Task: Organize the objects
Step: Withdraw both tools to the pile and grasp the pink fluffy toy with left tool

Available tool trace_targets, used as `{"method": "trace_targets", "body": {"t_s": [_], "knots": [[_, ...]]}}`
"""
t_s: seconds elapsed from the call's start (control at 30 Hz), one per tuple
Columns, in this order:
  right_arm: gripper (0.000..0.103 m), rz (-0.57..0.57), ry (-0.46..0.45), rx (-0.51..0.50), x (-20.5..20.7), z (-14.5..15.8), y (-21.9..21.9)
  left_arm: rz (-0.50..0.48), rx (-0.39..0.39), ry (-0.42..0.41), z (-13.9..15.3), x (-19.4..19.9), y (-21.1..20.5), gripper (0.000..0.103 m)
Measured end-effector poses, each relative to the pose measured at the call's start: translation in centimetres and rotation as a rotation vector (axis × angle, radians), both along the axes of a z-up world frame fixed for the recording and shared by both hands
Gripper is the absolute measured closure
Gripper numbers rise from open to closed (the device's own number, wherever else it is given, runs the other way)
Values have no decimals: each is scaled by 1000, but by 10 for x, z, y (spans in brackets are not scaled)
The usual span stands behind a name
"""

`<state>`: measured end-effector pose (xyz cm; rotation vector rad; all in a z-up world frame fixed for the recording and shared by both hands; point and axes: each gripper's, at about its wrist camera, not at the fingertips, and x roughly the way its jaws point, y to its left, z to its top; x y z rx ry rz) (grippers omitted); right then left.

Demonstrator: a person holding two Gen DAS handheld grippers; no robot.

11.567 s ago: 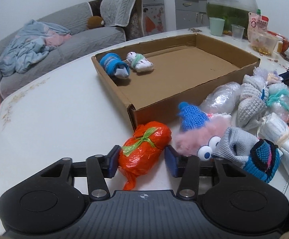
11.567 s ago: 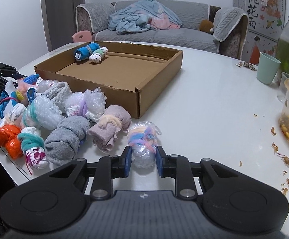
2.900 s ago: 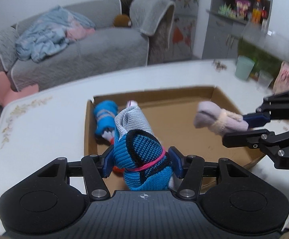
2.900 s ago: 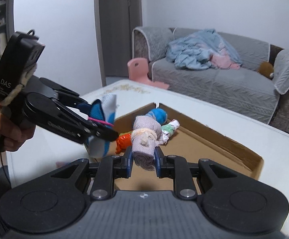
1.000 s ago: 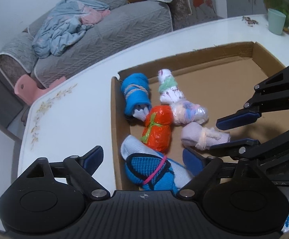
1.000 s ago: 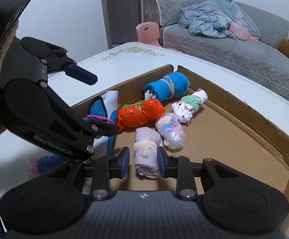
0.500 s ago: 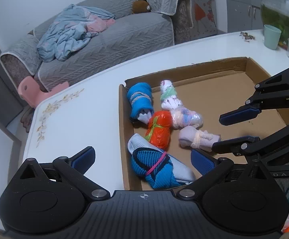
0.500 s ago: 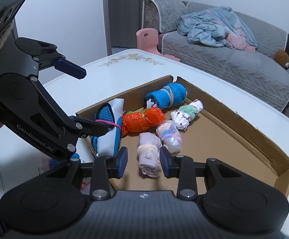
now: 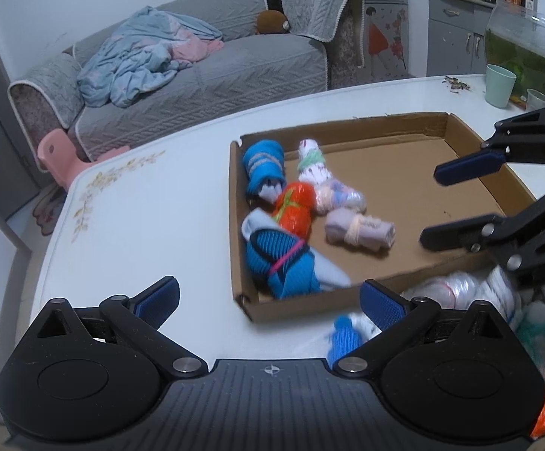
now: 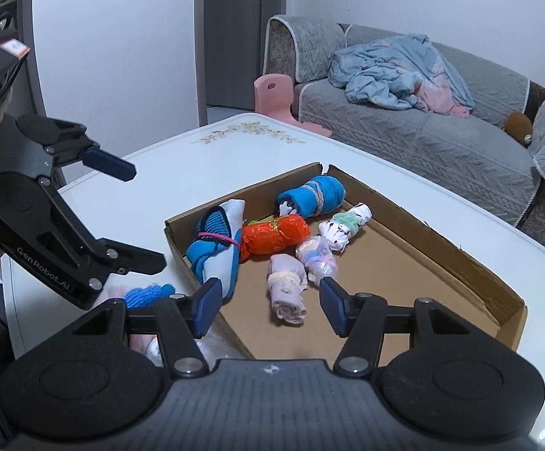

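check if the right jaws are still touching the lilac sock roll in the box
Apart. The right wrist view shows the right gripper, jaws just opened, standing clear on both sides of the lilac sock roll, which lies on the cardboard box floor.

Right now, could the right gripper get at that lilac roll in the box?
Probably yes. The right gripper is open, its jaws have just been opening, and the lilac roll lies loose just ahead of it in the cardboard box, uncovered.

In the shallow brown cardboard box (image 10: 437, 248) lie a plain blue knit roll (image 10: 311, 197), a glossy orange plastic bundle (image 10: 276, 235), a pale lilac cloth roll (image 10: 287, 289), a white purple-speckled roll banded green (image 10: 345, 227), and a blue black-striped sock bundle (image 10: 216, 248).
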<state>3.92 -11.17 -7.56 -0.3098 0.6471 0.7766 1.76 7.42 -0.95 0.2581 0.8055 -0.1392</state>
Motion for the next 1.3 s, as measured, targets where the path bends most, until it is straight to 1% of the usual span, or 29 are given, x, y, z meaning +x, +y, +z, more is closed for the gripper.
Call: {"method": "trace_targets", "body": {"t_s": [0.23,0.27,0.4,0.5,0.6,0.77,0.83,0.97,1.1,1.13,1.23,1.3], "knots": [[43,-29,-23,20,-16,2,-16,3,-44,-5,-5,-26,8,0],[40,-35,-28,29,-20,3,-21,1,-53,-8,-7,-30,9,0],[37,-57,-40,52,-40,3,-40,-23,-87,-11,-17,-47,9,0],[34,-82,-43,71,-55,1,-55,-34,-94,-24,-26,-57,6,0],[31,-111,-42,91,-70,-5,-71,-39,-136,-42,-34,-65,5,0],[31,-184,-30,99,-91,-18,-101,-46,-185,-76,-47,-72,3,1],[31,-218,-6,102,-96,-28,-114,-55,-206,-87,-51,-73,3,1],[34,-271,47,100,-100,-45,-133,-73,-211,-107,-57,-68,-2,2],[34,-274,69,120,-103,-50,-135,-87,-204,-137,-67,-65,-3,2],[34,-271,71,124,-104,-52,-135,-89,-207,-142,-70,-65,-2,3],[34,-254,80,130,-103,-53,-131,-89,-238,-148,-77,-63,3,7],[40,-246,95,132,-102,-56,-130,-92,-263,-138,-79,-62,5,13]]}}
